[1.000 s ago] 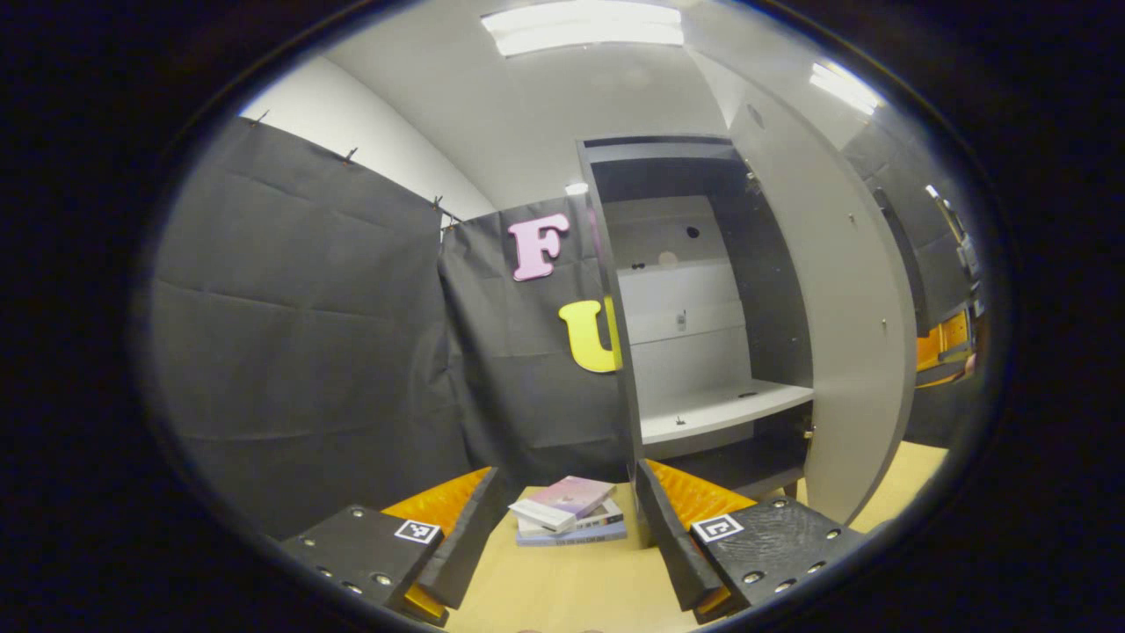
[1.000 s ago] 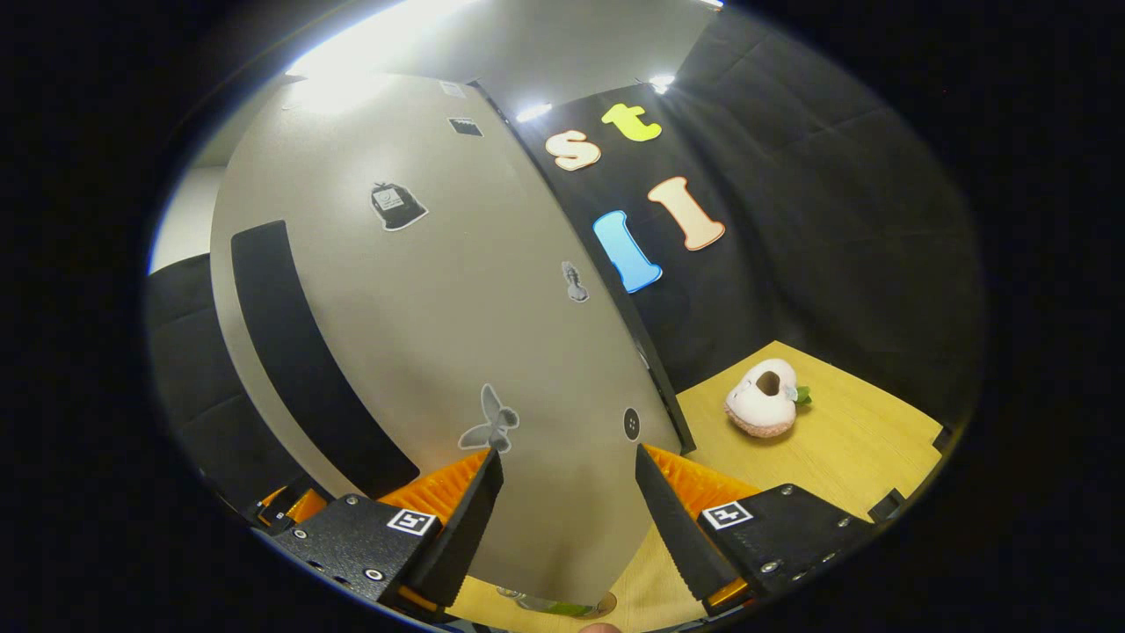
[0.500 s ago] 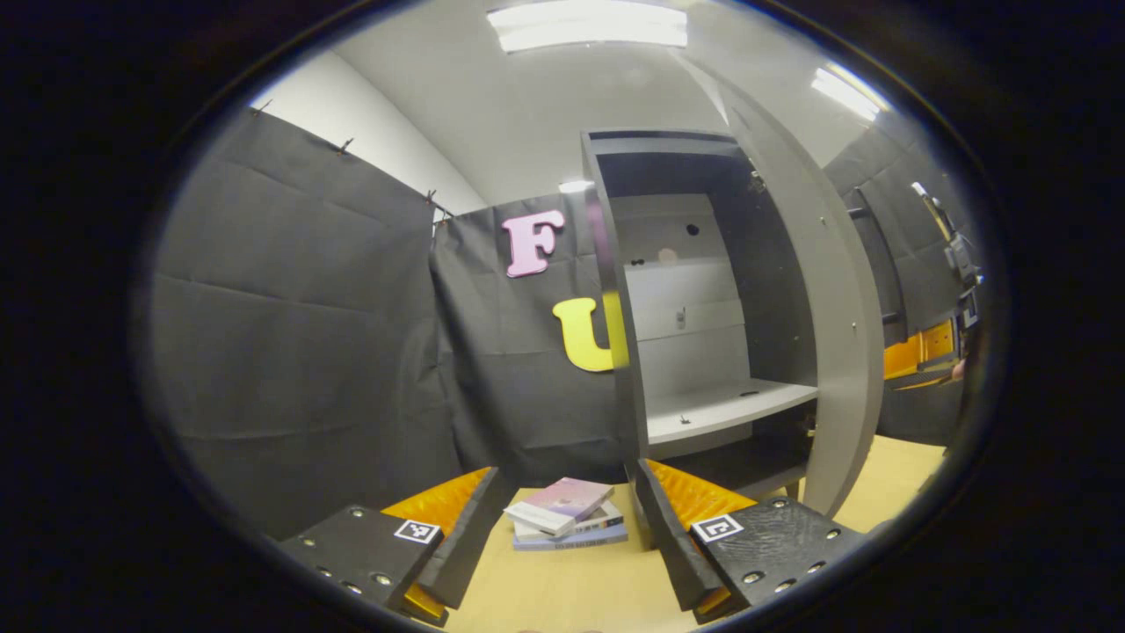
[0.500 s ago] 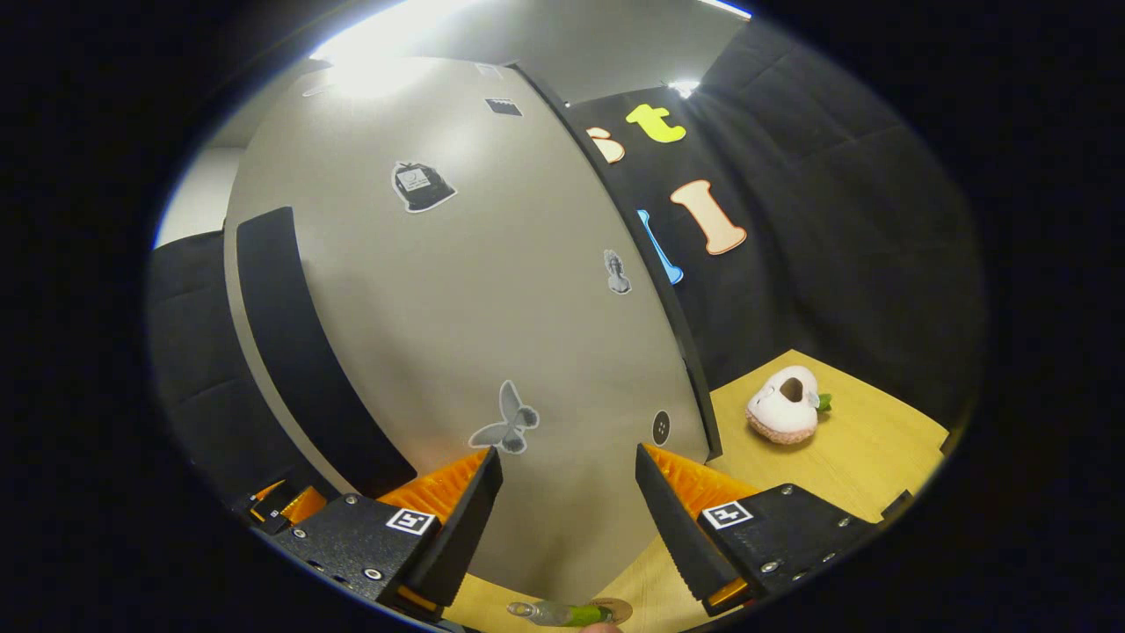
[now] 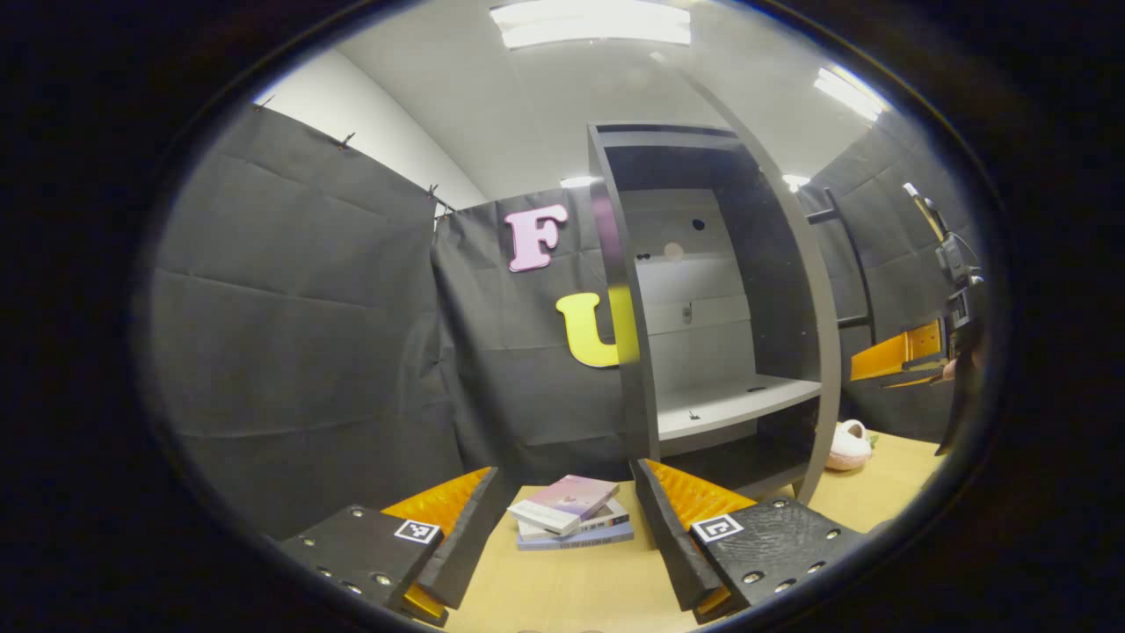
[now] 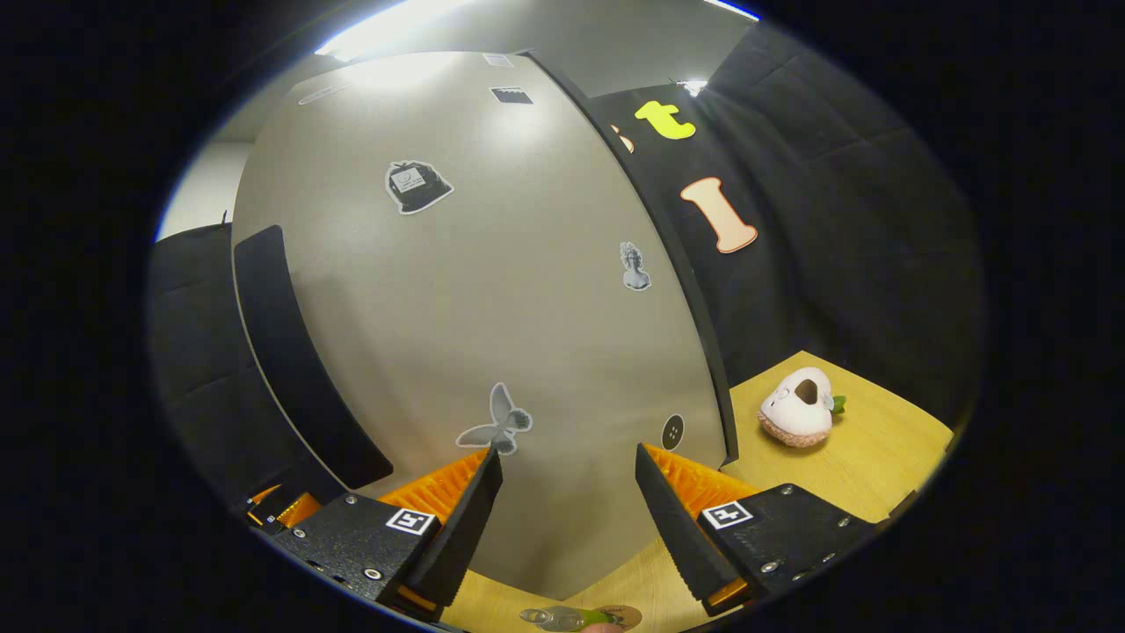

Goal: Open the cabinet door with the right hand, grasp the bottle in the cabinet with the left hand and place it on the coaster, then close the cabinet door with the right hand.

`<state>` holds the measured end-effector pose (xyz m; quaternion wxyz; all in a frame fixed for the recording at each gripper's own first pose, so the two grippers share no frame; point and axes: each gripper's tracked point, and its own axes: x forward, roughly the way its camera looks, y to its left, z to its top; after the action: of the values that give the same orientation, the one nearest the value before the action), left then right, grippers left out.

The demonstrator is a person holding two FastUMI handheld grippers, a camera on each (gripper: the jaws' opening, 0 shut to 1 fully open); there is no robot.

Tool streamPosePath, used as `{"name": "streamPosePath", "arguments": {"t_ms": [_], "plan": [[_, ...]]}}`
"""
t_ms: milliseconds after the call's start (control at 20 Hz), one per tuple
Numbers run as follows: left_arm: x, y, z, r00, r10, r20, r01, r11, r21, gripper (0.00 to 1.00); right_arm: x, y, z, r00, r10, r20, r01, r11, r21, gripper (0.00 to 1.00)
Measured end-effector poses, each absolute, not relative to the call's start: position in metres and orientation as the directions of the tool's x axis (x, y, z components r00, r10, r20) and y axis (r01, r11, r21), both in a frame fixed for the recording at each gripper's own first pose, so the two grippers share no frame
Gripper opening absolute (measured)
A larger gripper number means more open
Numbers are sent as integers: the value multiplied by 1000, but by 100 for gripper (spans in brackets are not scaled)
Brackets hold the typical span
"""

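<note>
With nothing between its fingers, my left gripper stands wide apart above the tabletop. Just past its tips lies a small stack of books, near the table's far edge by the wall. Beyond that rises the cabinet, its inside open to me, the shelf bare. I see the door edge-on along the cabinet's right side, and a pink plush rests on the table past its foot.

My right gripper is likewise spread wide and holds nothing; I can also see it at the right edge of the left gripper view. Its tips sit close before the door's outer face, but I cannot tell whether they touch it. Stickers dot that face. Below the tips, at the near edge of the table, the bottle shows with the coaster; whether it stands on the coaster I cannot tell. The plush lies toward the table's far right corner.
</note>
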<state>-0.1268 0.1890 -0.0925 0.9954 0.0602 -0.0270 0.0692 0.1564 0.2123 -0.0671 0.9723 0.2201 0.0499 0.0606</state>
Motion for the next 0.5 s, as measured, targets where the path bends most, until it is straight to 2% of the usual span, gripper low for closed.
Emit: {"name": "streamPosePath", "arguments": {"t_ms": [100,150,200,450,500], "plan": [[-125,192,-91,989,136,64,-143,982,122,91,160,218,-63,987,143,-69,-101,900,425,94],[-124,194,-90,989,136,66,-143,982,120,88,161,220,-62,987,144,-65,-104,901,422,94],[-122,196,-90,989,136,66,-143,983,118,91,161,221,-60,988,144,-60,-106,902,418,94],[-113,193,-92,992,112,51,-117,987,111,88,165,213,-53,994,101,-37,-79,922,379,94],[-111,189,-91,994,102,49,-107,988,112,91,165,211,-51,996,90,-31,-72,925,373,94]]}}
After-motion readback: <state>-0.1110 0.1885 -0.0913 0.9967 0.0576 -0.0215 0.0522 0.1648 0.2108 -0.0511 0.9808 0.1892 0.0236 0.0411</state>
